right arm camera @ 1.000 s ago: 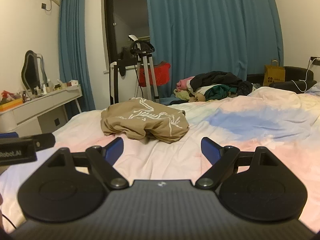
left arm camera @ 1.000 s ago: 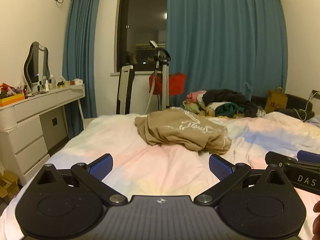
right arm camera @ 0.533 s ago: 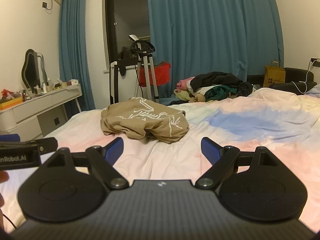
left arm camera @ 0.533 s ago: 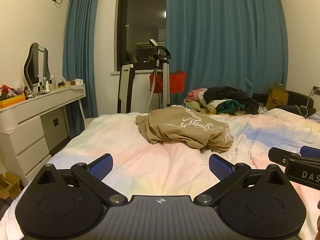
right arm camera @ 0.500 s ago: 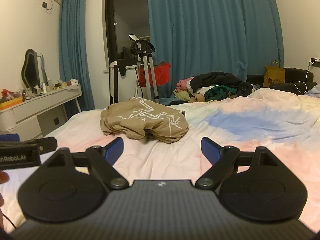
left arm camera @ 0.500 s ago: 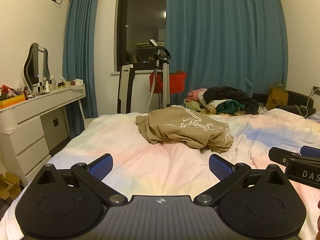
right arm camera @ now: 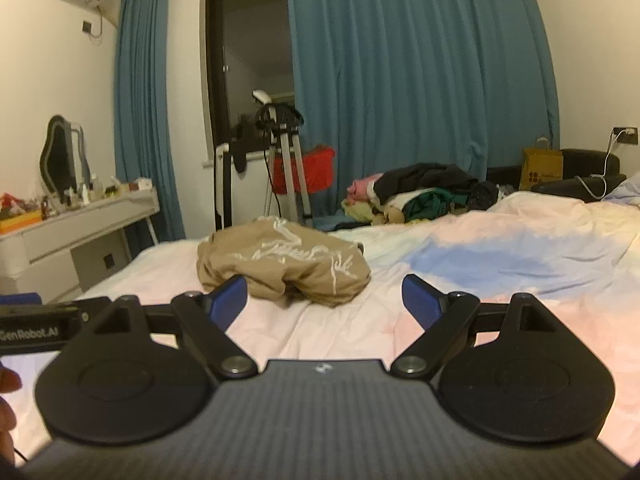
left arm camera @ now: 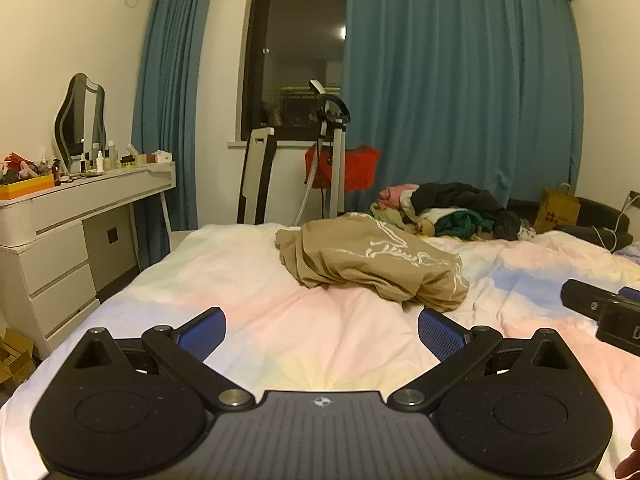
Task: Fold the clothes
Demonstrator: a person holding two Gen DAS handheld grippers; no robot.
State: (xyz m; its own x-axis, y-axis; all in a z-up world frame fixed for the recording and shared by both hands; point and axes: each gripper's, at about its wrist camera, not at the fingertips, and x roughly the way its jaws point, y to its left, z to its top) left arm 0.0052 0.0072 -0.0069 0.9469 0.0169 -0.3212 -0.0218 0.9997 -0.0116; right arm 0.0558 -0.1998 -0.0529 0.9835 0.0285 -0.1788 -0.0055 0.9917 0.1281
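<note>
A crumpled tan garment with a white print (left arm camera: 372, 264) lies bunched on the pastel bedsheet (left arm camera: 280, 320), ahead of both grippers; it also shows in the right wrist view (right arm camera: 284, 260). My left gripper (left arm camera: 322, 330) is open and empty, above the sheet short of the garment. My right gripper (right arm camera: 324, 298) is open and empty, its left fingertip (right arm camera: 230, 294) in front of the garment's near edge. Each gripper's body shows at the edge of the other's view.
A pile of mixed clothes (left arm camera: 448, 208) lies at the bed's far side. A white dresser with a mirror and bottles (left arm camera: 72, 208) stands left. A garment steamer stand (left arm camera: 332, 152), red bag, blue curtains and window are behind. A paper bag (left arm camera: 558, 210) stands at right.
Both grippers have moved a little forward toward the tan garment, the right one more. Both stay open and empty.
</note>
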